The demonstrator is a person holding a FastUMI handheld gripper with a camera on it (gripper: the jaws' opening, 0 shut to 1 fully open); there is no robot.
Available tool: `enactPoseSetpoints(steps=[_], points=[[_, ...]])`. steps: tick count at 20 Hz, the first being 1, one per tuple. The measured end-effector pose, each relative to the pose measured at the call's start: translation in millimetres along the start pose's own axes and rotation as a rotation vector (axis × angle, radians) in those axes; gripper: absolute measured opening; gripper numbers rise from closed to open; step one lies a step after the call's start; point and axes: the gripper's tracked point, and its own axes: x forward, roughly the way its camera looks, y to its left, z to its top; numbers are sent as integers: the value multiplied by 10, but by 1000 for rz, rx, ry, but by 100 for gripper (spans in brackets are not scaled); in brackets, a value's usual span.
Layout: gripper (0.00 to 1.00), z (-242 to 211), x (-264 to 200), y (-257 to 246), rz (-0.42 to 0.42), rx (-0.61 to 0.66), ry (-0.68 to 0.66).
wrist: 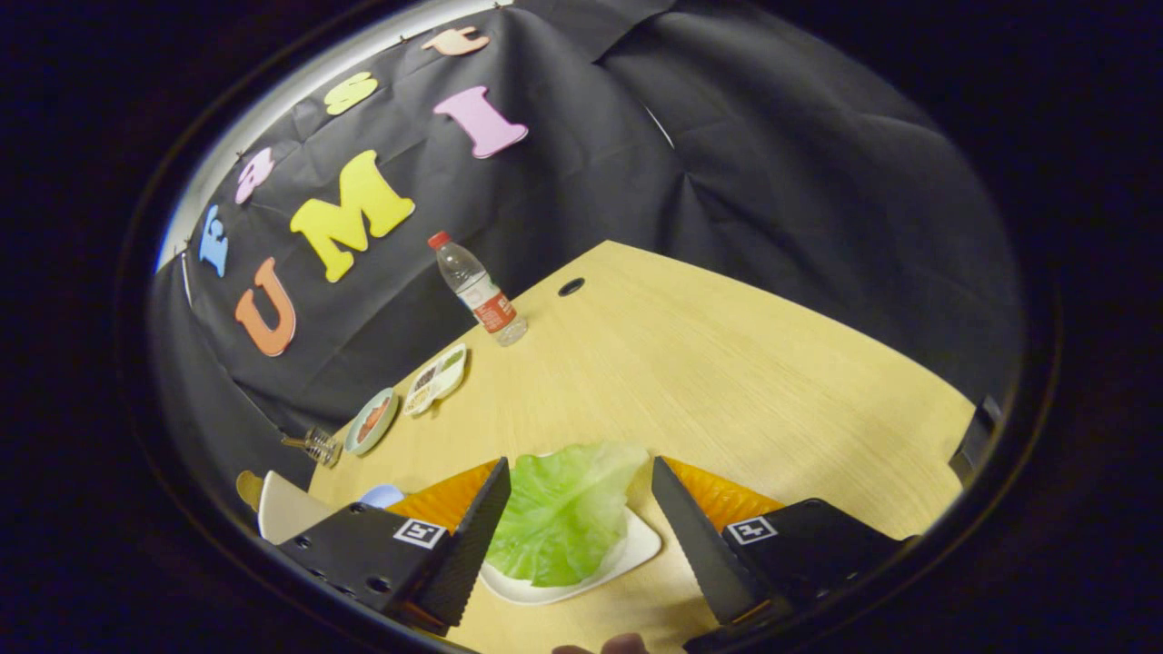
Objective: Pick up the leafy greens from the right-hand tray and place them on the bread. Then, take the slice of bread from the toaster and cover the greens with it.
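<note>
I see the greens [565, 510], one pale green ruffled leaf, lying on a white tray [636, 550] that sits on the table [727, 381]. The leaf covers most of the tray; only the tray's near rim and one corner show bare. The leaf's far edge reaches past the tray's rim over the wood.

My gripper [578, 486] hangs above the leaf with its fingers spread wide, one on each side of it. The leaf shows in the gap between them. Neither finger [472, 545] presses on it, as far as I can tell; whether the tips touch the leaf's edges, I cannot tell. Each finger carries a small square marker on its block.

Beyond the left finger I make out a white rounded thing [286, 509] and a small pale blue thing [382, 495] at the table's edge; I cannot tell what they are. Farther along that edge there is a small wire object [318, 445], then a round plate [371, 421] with something reddish on it, then a divided dish [436, 378] with small portions in its compartments. Well beyond the leaf, a clear bottle [477, 289] with a red cap and red label stands near the table's far corner, beside a dark round hole [571, 287] in the tabletop. The rest of the wood ahead of the fingers is bare, light-grained.
</note>
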Motion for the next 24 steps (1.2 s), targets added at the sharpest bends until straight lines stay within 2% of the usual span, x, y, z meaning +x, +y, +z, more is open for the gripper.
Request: enactPoseSetpoints(steps=[10, 14, 17, 19, 24], points=[[96, 38, 272, 3, 63, 177, 14], [70, 52, 322, -118, 58, 187, 27], [27, 53, 310, -263, 36, 181, 39], [2, 99, 380, -140, 47, 179, 39], [0, 269, 143, 61, 107, 134, -35]])
